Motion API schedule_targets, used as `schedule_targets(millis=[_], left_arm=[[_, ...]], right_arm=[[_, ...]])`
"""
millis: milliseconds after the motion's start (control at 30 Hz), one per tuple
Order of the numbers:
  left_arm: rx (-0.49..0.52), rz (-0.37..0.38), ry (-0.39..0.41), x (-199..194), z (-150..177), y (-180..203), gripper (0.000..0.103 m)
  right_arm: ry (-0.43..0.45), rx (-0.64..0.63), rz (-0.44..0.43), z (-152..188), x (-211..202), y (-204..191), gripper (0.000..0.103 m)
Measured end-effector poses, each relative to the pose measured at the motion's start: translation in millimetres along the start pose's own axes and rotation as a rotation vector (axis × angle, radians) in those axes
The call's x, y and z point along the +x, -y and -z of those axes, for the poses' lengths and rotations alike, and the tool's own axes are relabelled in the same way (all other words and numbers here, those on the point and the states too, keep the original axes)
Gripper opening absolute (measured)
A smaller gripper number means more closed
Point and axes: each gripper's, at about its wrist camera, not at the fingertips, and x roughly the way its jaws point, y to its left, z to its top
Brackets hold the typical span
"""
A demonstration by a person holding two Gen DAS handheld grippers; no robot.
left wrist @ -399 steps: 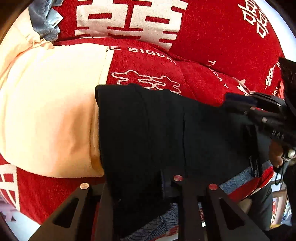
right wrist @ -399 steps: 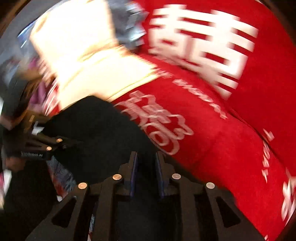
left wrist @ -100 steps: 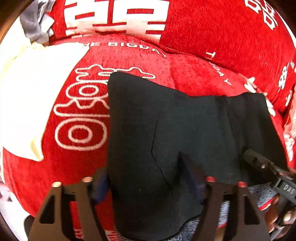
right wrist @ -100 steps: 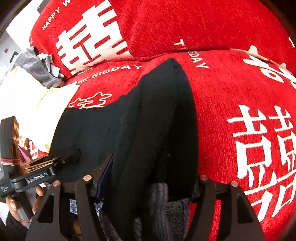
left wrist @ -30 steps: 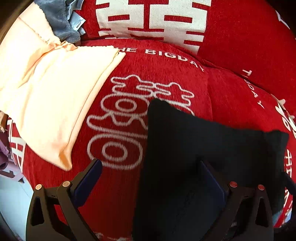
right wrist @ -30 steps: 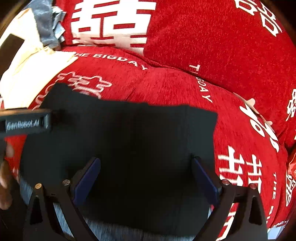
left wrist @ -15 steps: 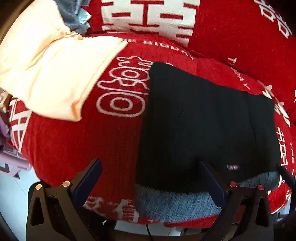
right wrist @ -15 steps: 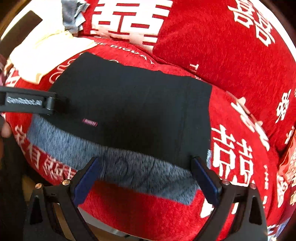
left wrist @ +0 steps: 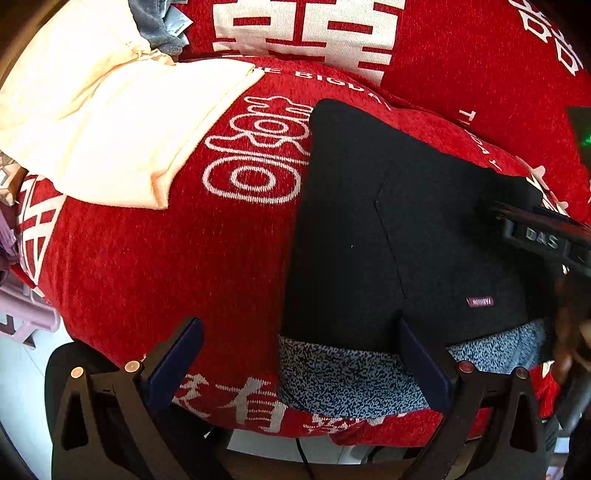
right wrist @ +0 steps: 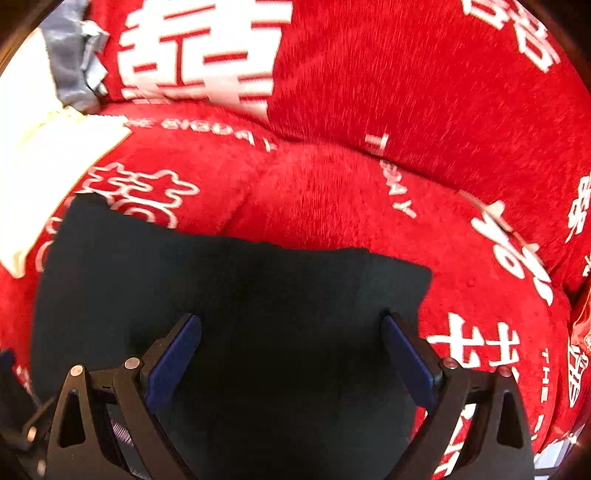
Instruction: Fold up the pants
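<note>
The black pants (left wrist: 399, 236) lie folded into a flat rectangle on the red sofa seat (left wrist: 155, 266), with the grey speckled lining (left wrist: 354, 373) showing along the near edge and a small label (left wrist: 479, 301) near it. My left gripper (left wrist: 299, 354) is open and empty, over the near left corner of the pants. My right gripper (right wrist: 290, 347) is open and empty, low over the black fabric (right wrist: 236, 295). The right gripper also shows at the right edge of the left wrist view (left wrist: 546, 236).
A cream garment (left wrist: 122, 122) lies on the seat to the left, with a grey cloth (left wrist: 159, 22) behind it. Red back cushions (right wrist: 406, 74) with white characters rise behind. A pink plastic piece (left wrist: 22, 314) and pale floor lie below the seat's left edge.
My right gripper has moved down and in over the pants, so the grey lining has left its view. My left gripper has moved slightly closer. Both stay open.
</note>
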Motion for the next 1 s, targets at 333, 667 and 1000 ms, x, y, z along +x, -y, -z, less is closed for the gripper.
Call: schedule_targets(millis=[333, 667, 1000], left_arm=[[0.000, 0.006, -0.001, 1.7, 0.4, -1.3, 0.103], [0.014, -0.009, 0.005, 2.1, 0.7, 2.4, 0.103], [0.017, -0.030, 0.021, 0.2, 2.4, 7.4, 0.103]], right_arm=[[0.121, 0.005, -0.032, 47.3, -77.0, 3.8, 0.103], [0.081, -0.116, 0.024, 119.3, -74.3, -18.0, 0.102], [0.081, 0.011, -0.037, 97.9, -75.1, 0.8, 0.103]])
